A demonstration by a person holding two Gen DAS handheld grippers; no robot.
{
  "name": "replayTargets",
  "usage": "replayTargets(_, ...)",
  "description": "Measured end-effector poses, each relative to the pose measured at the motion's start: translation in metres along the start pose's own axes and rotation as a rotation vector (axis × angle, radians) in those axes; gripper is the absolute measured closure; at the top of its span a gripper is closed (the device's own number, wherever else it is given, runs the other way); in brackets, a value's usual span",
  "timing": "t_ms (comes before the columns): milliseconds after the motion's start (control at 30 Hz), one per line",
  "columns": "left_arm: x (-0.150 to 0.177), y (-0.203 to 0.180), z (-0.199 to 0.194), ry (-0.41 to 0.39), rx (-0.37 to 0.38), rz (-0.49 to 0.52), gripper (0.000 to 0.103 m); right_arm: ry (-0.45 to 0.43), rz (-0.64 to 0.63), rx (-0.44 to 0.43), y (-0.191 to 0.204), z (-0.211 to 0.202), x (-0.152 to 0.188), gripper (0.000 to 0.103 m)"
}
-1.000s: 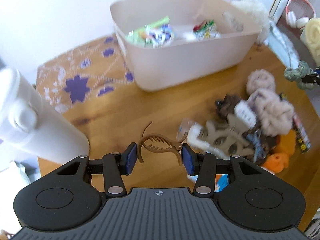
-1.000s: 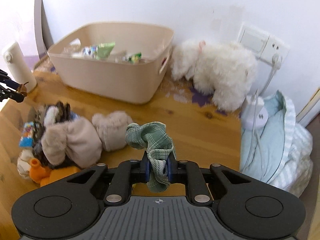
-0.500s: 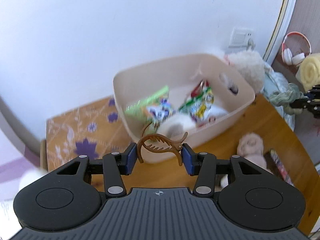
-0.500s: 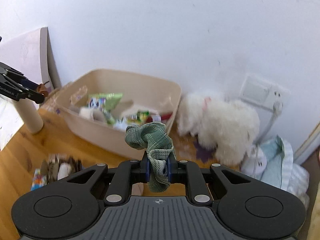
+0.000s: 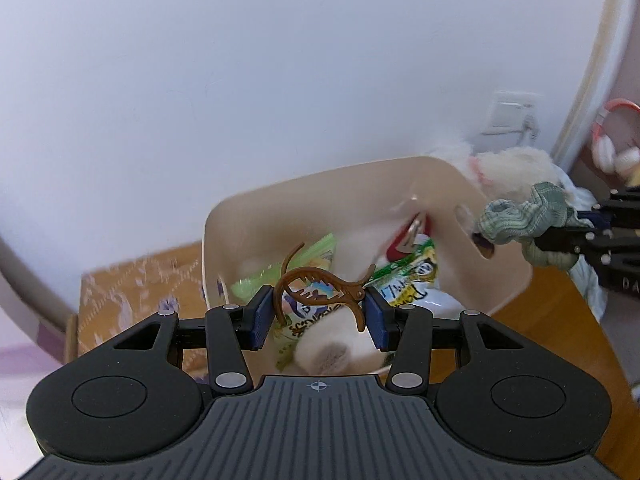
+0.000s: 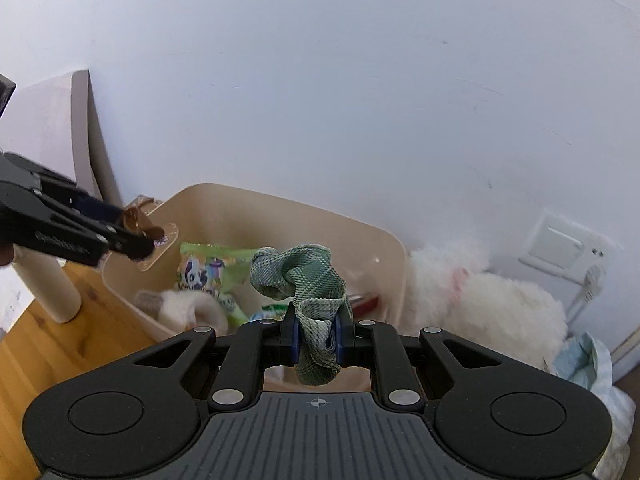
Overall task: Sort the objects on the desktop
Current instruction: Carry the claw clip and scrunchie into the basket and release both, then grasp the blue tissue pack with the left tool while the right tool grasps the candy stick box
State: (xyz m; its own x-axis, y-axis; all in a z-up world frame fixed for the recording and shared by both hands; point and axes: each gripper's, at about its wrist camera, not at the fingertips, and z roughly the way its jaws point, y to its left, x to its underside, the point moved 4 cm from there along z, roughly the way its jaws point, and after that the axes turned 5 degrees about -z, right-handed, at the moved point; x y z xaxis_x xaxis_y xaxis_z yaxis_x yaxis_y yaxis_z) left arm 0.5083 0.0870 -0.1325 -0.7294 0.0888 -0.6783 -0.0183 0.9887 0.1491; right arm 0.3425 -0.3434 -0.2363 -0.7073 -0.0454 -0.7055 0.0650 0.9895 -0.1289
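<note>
Grippers are seen from both wrist views above a beige plastic bin. The left gripper is held about half open, its blue pads pressed against the two ends of a brown hair claw clip, which is gripped crosswise between them and hangs over the near part of the bin. The right gripper is closed almost fully, and a green plaid scrunchie is pinched between its pads, with most of the fabric bunched above the fingertips and a fold hanging below. In the left wrist view the right gripper is seen at the right edge with the scrunchie carried near the bin's right wall, by its handle cutout. In the right wrist view the left gripper is seen at the left, by the bin's left rim. Inside the bin, colourful snack packets and a pale fluffy item are visible. A white plush toy is placed just beside the bin on its right, below a wall socket. The bin is set on a wooden table, where a white cylindrical container is also standing at the left.
</note>
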Motion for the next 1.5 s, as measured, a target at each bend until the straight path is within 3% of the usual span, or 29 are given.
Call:
replayTargets(200, 0.007, 0.006, 0.03, 0.067, -0.042, -0.108, 0.054, 0.036, 0.039, 0.011, 0.014, 0.032, 0.001, 0.088)
replayTargets(267, 0.011, 0.009, 0.037, 0.09, -0.016, -0.161, 0.054, 0.055, 0.063, 0.018, 0.018, 0.04, 0.005, 0.088)
replayTargets(400, 0.016, 0.003, 0.045, 0.109, -0.033, -0.144, 0.054, 0.109, 0.028, 0.041, 0.028, 0.056, 0.014, 0.087)
replayTargets(433, 0.017, 0.002, 0.046, 0.112, -0.038, -0.133, 0.054, 0.124, 0.021, 0.037, 0.03, 0.06, 0.015, 0.085)
replayTargets(467, 0.018, 0.0, 0.047, 0.115, -0.039, -0.125, 0.054, 0.137, 0.022, 0.031, 0.031, 0.062, 0.017, 0.069)
replayTargets(533, 0.018, -0.004, 0.048, 0.12, -0.047, -0.128, 0.053, 0.149, 0.026, 0.024, 0.033, 0.064, 0.019, 0.06)
replayTargets(667, 0.018, -0.003, 0.044, 0.121, -0.022, -0.152, 0.033, 0.129, -0.012, 0.02, 0.038, 0.058, 0.023, 0.041)
replayTargets(833, 0.017, -0.002, 0.037, 0.098, -0.074, -0.11, 0.027, 0.092, -0.02, 0.032, 0.034, 0.042, 0.027, 0.032)
replayTargets(1133, 0.031, 0.007, 0.012, 0.089, -0.066, -0.122, 0.027, 0.03, 0.018, 0.0, 0.024, -0.002, 0.05, 0.021)
replayTargets(1233, 0.04, 0.011, -0.001, 0.082, -0.062, -0.131, 0.027, 0.015, 0.03, -0.008, 0.02, -0.02, 0.064, 0.01)
replayTargets(1500, 0.087, 0.032, -0.026, 0.101, -0.069, -0.179, 0.027, 0.063, 0.073, 0.003, 0.011, -0.053, 0.125, 0.005)
